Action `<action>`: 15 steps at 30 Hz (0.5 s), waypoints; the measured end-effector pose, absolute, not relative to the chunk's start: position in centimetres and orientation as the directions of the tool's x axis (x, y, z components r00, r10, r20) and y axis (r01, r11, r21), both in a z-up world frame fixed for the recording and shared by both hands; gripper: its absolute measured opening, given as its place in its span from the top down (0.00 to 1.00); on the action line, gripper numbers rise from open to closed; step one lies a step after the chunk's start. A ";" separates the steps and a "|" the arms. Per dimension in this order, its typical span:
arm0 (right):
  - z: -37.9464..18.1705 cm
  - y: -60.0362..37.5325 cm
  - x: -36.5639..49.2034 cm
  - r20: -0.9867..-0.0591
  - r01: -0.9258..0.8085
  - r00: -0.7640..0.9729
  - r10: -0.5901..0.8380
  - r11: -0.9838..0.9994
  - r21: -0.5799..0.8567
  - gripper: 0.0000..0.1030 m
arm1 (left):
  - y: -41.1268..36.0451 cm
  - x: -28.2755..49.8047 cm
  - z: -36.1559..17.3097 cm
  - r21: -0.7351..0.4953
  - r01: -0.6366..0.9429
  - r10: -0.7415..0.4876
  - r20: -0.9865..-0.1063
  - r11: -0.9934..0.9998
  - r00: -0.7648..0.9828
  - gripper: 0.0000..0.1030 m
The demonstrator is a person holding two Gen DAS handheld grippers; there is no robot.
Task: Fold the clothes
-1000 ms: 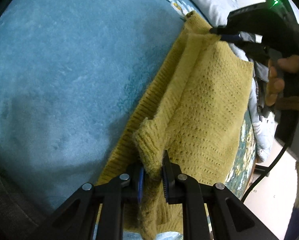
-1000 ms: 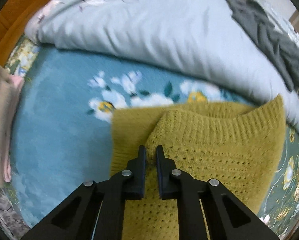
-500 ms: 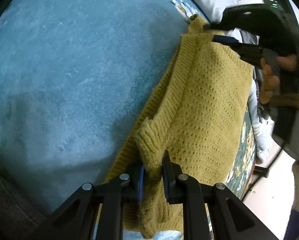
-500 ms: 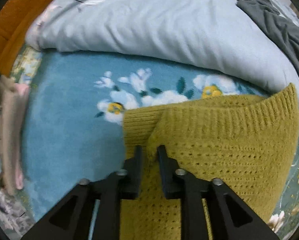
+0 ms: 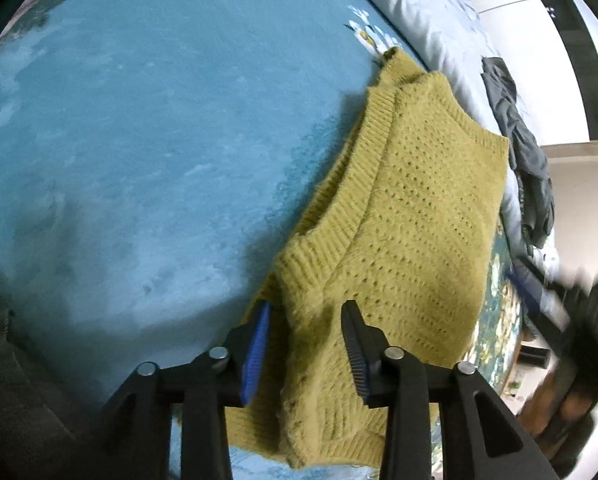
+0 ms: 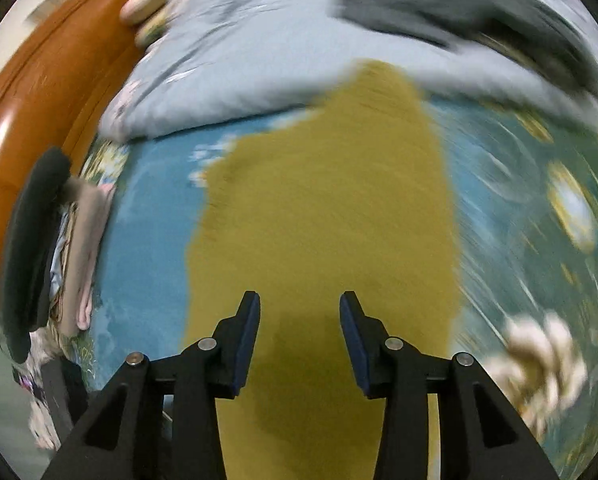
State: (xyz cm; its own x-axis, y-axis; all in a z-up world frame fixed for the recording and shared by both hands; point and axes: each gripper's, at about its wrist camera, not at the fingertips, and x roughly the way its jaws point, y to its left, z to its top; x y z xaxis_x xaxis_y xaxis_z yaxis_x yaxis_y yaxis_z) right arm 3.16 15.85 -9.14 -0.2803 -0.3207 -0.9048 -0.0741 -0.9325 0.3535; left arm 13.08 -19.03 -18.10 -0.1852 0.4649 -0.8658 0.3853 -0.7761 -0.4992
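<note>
The right wrist view is smeared by blur — the yellow sweater [image 6: 319,208] lies ahead of the wide-apart right gripper [image 6: 299,312]; the left gripper [image 5: 305,320] gapes around its corner — whether touching, unclear.

Sweater [image 5: 411,216] on blanket [image 5: 159,128], duvet [image 5: 431,12] behind it

Lighting is even and moderate. In the left view the sweater [image 5: 411,216] is sharp and casts a soft shadow on the blanket [image 5: 139,140] to its left. The right view is heavily motion-blurred; only its claw [image 6: 299,320] is sharp. Fisheye distortion darkens all edges.
</note>
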 end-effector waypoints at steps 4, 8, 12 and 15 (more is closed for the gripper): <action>-11.4 22.5 10.1 -0.910 -0.210 -0.274 -0.312 -0.904 0.373 0.55 | -18.8 13.6 -18.1 -0.427 0.400 0.400 -0.904 -0.811 -0.152 0.44; -13.9 25.6 14.9 -0.883 -0.267 -0.257 -0.392 -0.850 0.454 0.51 | -18.7 13.9 -18.7 -0.386 0.433 0.373 -0.920 -0.815 -0.119 0.38; -16.0 25.3 17.4 -0.840 -0.251 -0.233 -0.490 -0.804 0.539 0.51 | -17.7 13.9 -19.1 -0.356 0.406 0.364 -0.929 -0.842 -0.060 0.37; -17.0 24.2 18.5 -0.811 -0.236 -0.214 -0.545 -0.776 0.584 0.51 | -17.4 14.0 -19.4 -0.352 0.399 0.373 -0.927 -0.847 -0.027 0.37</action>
State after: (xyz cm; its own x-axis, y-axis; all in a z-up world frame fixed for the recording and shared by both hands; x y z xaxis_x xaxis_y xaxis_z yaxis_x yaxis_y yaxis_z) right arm 18.46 24.21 -16.99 -0.2139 -0.5451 -0.8106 -0.2362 -0.7764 0.5844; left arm 14.01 -17.37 -19.43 -0.0270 0.3732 -0.9273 0.3987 -0.8467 -0.3524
